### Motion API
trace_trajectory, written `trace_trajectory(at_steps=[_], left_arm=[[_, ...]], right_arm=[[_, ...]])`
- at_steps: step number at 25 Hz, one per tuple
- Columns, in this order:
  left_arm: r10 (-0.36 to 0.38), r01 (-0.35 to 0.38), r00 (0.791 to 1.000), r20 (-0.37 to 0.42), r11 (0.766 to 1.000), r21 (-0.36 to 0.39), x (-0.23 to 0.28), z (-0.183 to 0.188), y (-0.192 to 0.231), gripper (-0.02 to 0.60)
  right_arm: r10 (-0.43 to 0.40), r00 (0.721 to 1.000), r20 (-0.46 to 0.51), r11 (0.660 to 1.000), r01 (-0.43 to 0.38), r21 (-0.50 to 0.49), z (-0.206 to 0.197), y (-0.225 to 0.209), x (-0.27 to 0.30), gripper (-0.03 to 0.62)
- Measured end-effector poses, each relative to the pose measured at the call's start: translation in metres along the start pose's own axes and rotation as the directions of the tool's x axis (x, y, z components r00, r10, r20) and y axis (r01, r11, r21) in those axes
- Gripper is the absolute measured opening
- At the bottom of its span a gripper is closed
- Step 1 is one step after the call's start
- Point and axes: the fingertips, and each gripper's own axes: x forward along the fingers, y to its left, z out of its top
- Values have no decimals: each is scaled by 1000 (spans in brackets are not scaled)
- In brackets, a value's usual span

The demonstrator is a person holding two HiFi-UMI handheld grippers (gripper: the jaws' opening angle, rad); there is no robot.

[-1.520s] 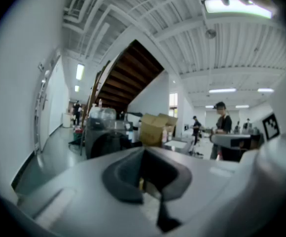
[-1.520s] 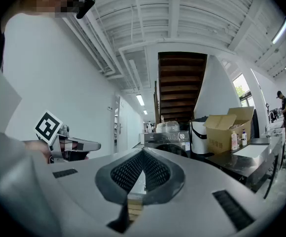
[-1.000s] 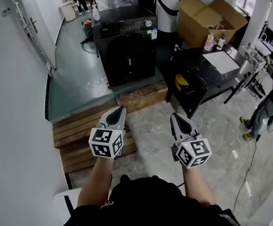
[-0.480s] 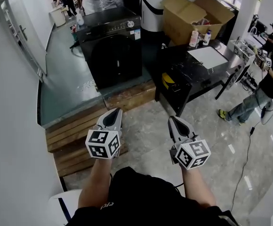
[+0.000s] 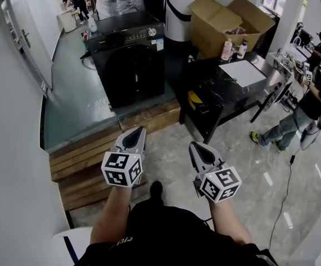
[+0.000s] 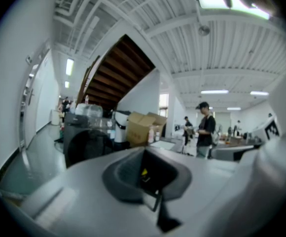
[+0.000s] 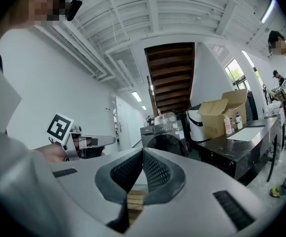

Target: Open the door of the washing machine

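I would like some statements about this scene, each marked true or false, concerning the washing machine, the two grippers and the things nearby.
1. The washing machine has its door shut. True.
2. The left gripper grips the door. False: its jaws are together on nothing, well short of the machine.
3. An open cardboard box stands to the machine's right in the head view. True.
4. The right gripper has its jaws wide apart. False: they are together and empty.
5. Wooden steps lie between the person and the machine. True.
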Motion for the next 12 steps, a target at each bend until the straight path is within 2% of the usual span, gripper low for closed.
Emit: trace_trajectory(at_steps=[6,12], left_arm=[[14,-14,1000,5,1000,-2,25,3,32,9],[67,-67,998,2,997,-43,65,1,95,9]], right_arm=[[17,1000,-8,1000,-17,9,2,-15,47,-3],[73,996,-58,997,-73,3,-5,-22,117,-3]])
